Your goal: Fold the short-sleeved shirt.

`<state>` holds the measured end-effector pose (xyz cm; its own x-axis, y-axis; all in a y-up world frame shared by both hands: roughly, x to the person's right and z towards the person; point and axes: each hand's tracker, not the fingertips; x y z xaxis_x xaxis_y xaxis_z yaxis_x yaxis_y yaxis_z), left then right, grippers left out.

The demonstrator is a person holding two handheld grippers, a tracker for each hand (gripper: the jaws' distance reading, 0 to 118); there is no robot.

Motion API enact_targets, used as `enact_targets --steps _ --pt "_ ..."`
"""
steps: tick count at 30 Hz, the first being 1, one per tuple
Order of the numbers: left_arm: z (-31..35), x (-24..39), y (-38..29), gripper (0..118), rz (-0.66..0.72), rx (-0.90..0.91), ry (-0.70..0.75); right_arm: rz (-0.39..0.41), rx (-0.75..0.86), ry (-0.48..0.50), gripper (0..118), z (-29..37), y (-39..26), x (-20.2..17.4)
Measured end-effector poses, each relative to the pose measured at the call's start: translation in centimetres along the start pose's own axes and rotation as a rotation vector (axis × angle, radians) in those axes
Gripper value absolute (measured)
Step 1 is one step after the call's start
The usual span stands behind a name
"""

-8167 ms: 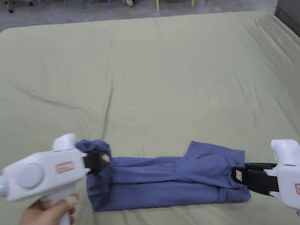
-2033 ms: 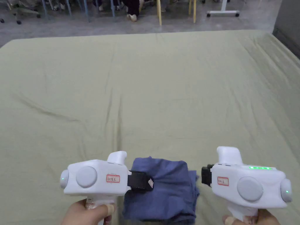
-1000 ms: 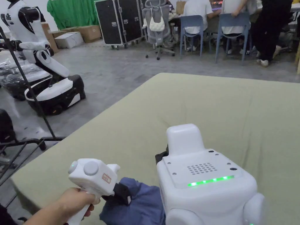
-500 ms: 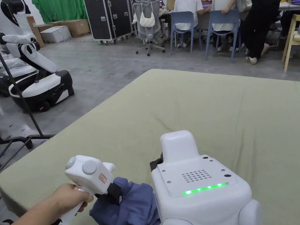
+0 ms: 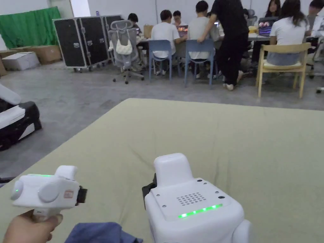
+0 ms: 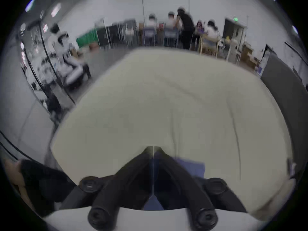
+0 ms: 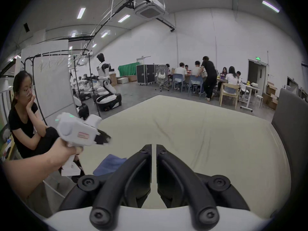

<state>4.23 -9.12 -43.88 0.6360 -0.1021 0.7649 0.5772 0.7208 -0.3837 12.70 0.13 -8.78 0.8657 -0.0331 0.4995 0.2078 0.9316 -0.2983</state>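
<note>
The blue short-sleeved shirt [image 5: 98, 232] lies as a small folded bundle on the green bed sheet [image 5: 221, 136], near its front left corner. My left gripper [image 5: 83, 195] hovers above and left of the bundle, jaws shut on nothing. In the left gripper view its shut jaws [image 6: 153, 148] hang over the shirt [image 6: 191, 166]. My right gripper [image 5: 148, 190] floats to the right of the shirt, with its white body hiding most of the jaws. In the right gripper view its jaws [image 7: 154, 145] stand together and empty, the shirt [image 7: 110, 164] lies lower left, and the left gripper [image 7: 103, 138] sits above it.
Beyond the bed's far edge, people sit and stand at a table with chairs [image 5: 281, 63]. A white wheeled robot [image 7: 106, 88] and a black clothes rack [image 7: 40, 88] stand on the left. A person [image 7: 25, 116] sits by the near left corner. A grey headboard [image 7: 290, 121] bounds the right.
The left gripper has let go of the shirt and lifted away to the left. The head camera has tilted up, so the shirt sits lower in the picture.
</note>
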Motion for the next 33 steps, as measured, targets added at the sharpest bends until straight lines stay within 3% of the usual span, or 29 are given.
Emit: enact_targets --steps 2,4,7,9,16,26,33 --pt "5.1 2.7 3.2 0 -0.026 0.231 0.107 -0.007 0.035 -0.049 8 1.4 0.5 3.2" --pt "9.3 4.9 6.2 0 0.069 0.368 0.045 -0.011 0.081 -0.117 8 3.3 0.9 6.9" --pt "14.8 11.4 7.7 0 0.111 0.483 0.028 -0.026 0.125 -0.23 9 7.1 1.8 13.0" --pt "17.9 15.9 9.0 0 0.056 0.548 -0.011 -0.028 0.157 -0.316 10 10.1 2.5 17.1" --pt "22.0 29.8 10.1 0 -0.04 0.673 -0.191 -0.096 0.269 -0.571 14 20.0 4.0 27.9" --pt "25.5 41.7 7.7 0 -0.025 0.672 -0.43 -0.084 0.248 -0.67 15 25.3 2.1 33.9" --pt "25.5 42.6 7.3 0 -0.059 0.631 -0.365 -0.099 0.25 -0.69 15 25.7 0.4 35.3"
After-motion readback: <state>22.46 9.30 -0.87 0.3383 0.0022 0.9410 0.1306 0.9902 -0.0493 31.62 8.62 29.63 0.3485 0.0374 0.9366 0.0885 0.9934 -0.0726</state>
